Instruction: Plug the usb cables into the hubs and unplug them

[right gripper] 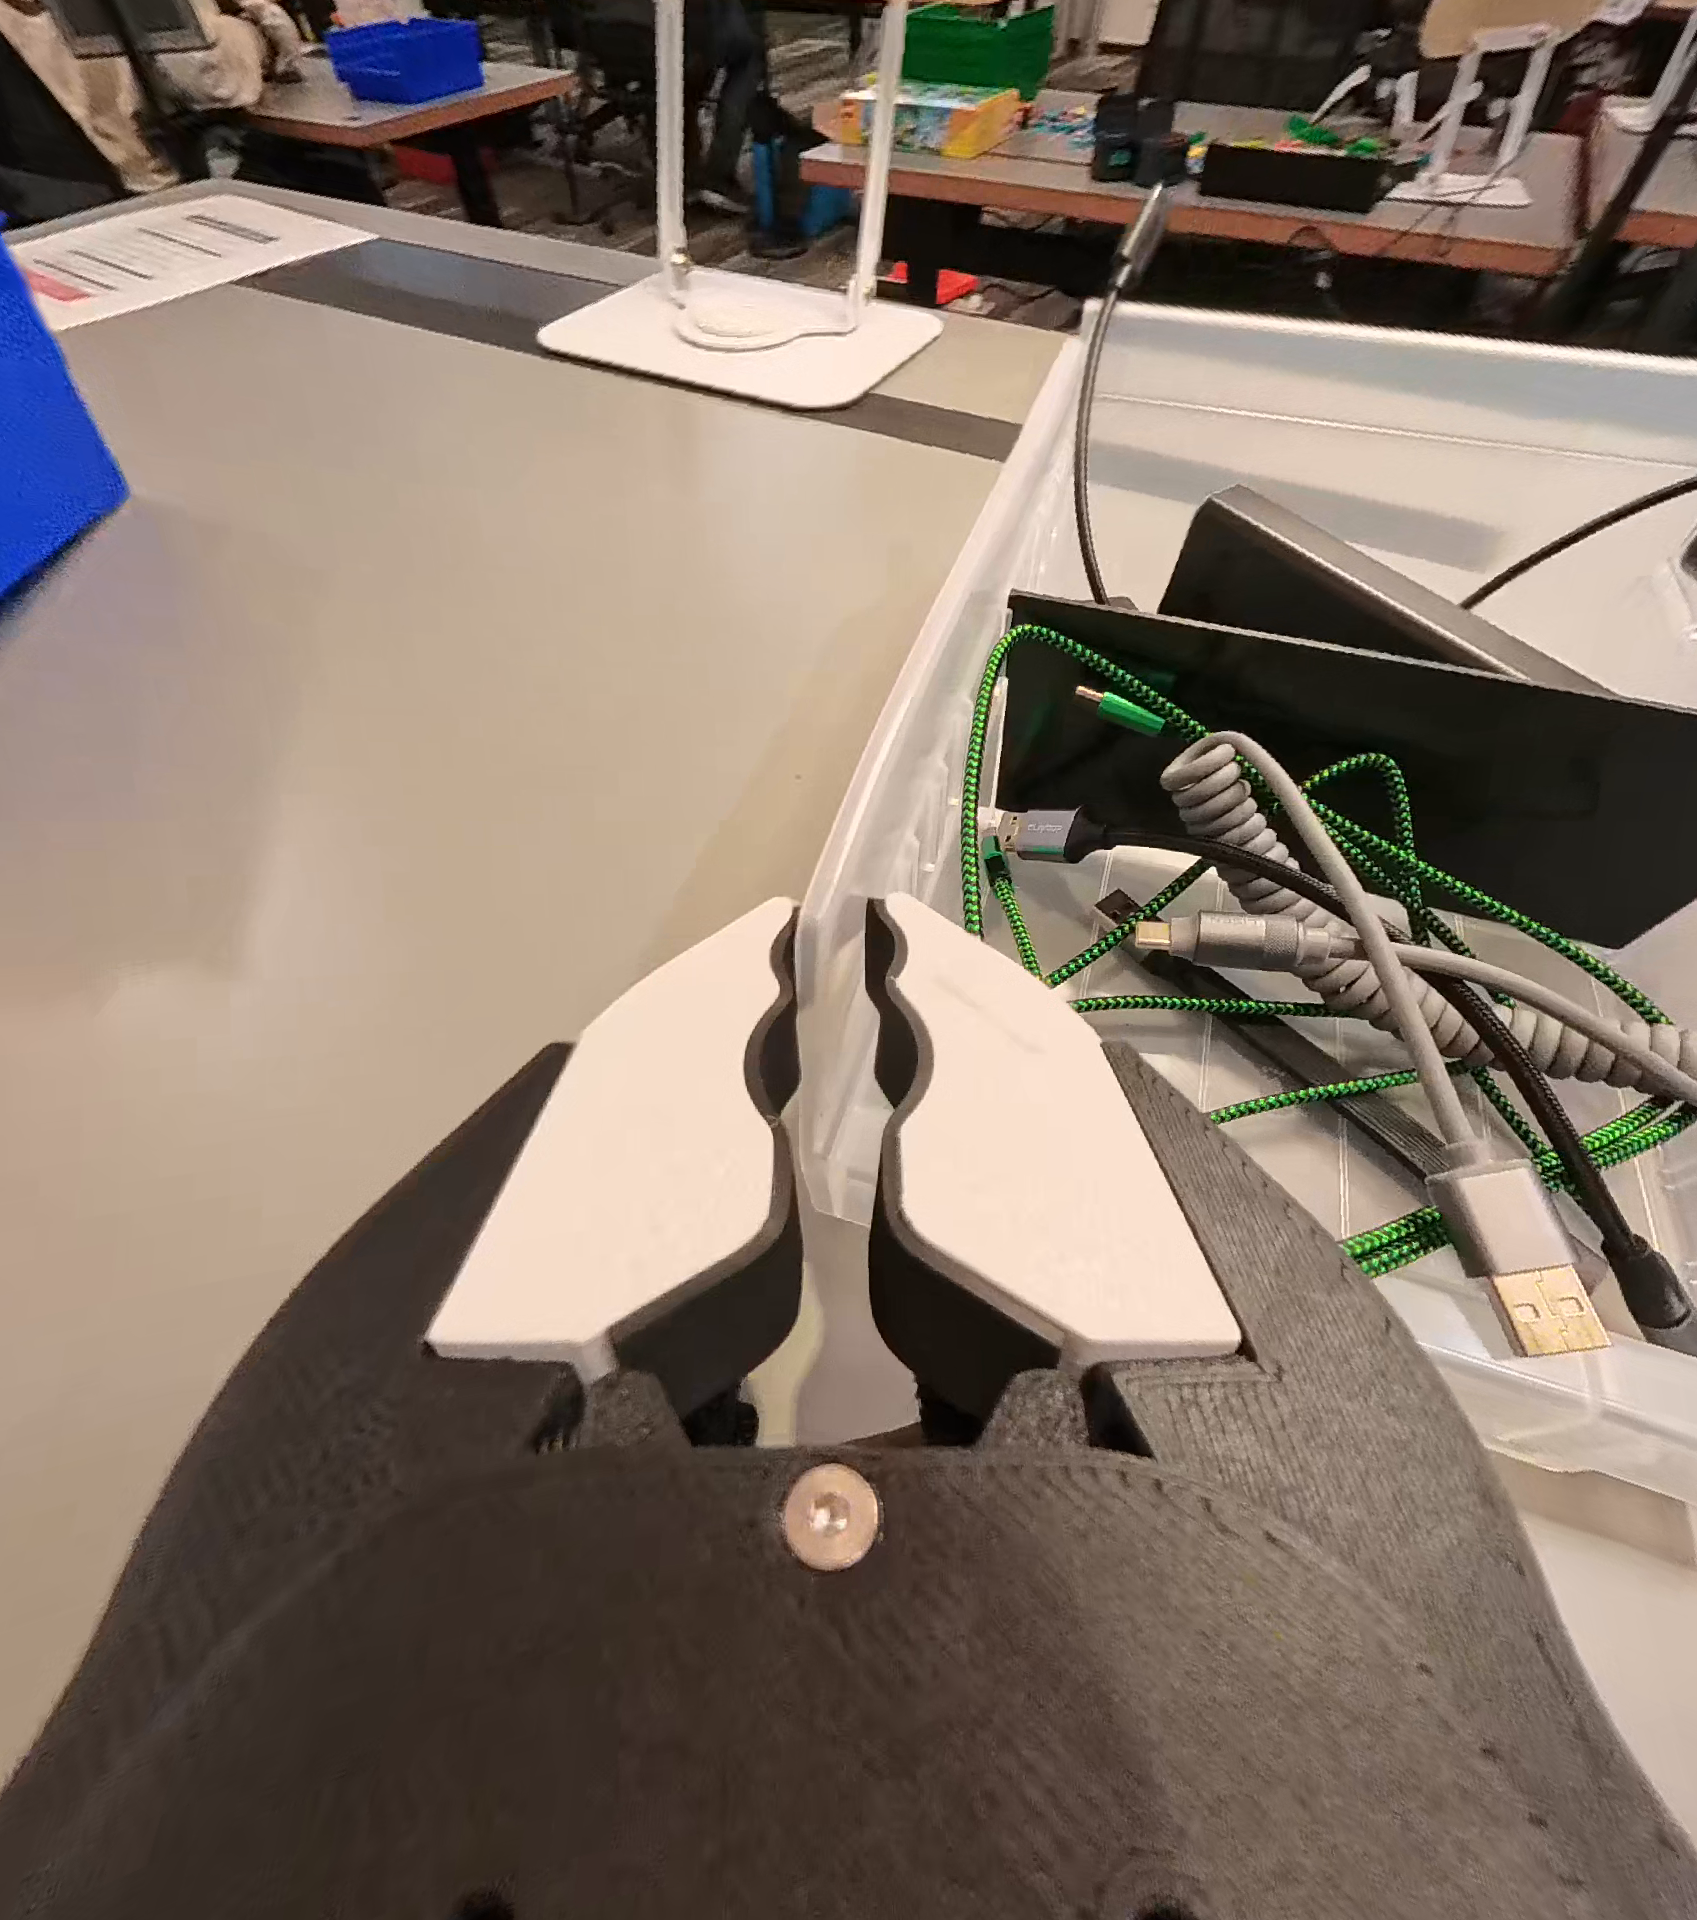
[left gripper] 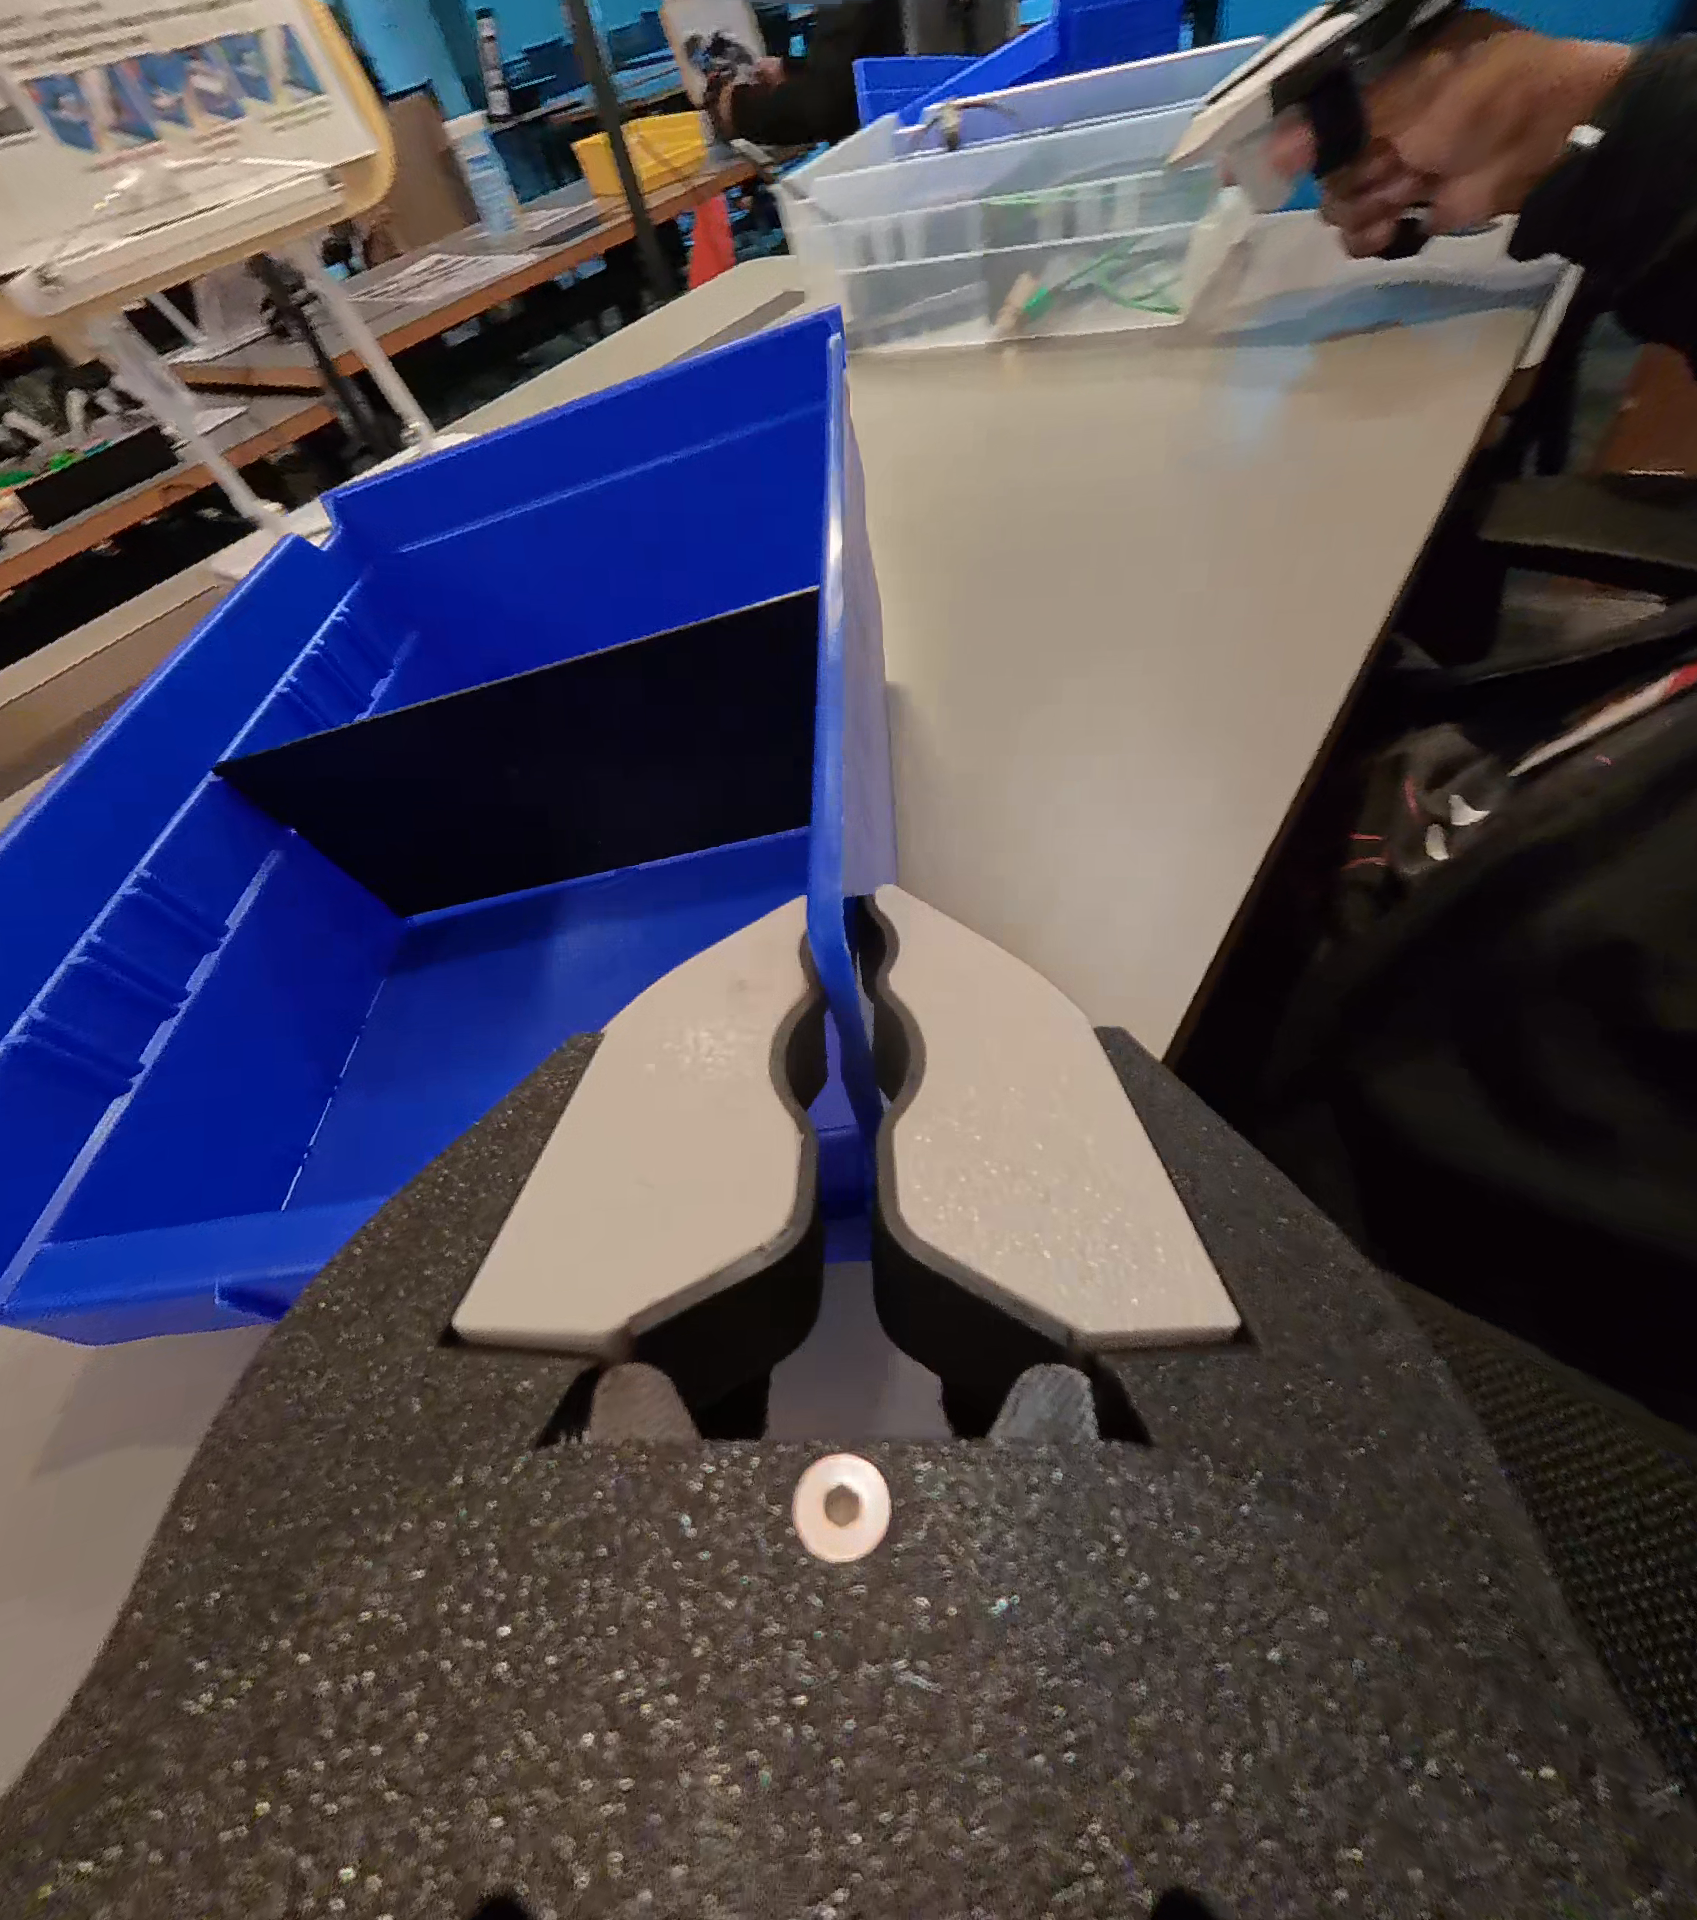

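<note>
My bench (right gripper: 428, 665) lies bare and grey across the wide stretch between the two bins, open room on every side there. The blue bin (left gripper: 324, 997) sits at its left end, near the bench's edge, split by one black divider (left gripper: 553, 769) into two empty compartments. My left tongs (left gripper: 839, 940) are pinched onto its right-hand wall, the blue rim caught between the fingers. The clear bin (right gripper: 937, 644) sits well apart from the blue bin, to its right; my right tongs (right gripper: 833, 925) are clamped on its near-left wall, one finger outside and one inside. Within, behind a black divider (right gripper: 1446, 727), leans one dark hub (right gripper: 1343, 592). In front of that divider the usb cables lie tangled: one green braided cable (right gripper: 1052, 987), one grey coiled cable (right gripper: 1363, 956), one black cable (right gripper: 1270, 862) that I can tell apart, five loose plugs showing among them. One white stand (right gripper: 750, 343) stands at the bench's far edge.
</note>
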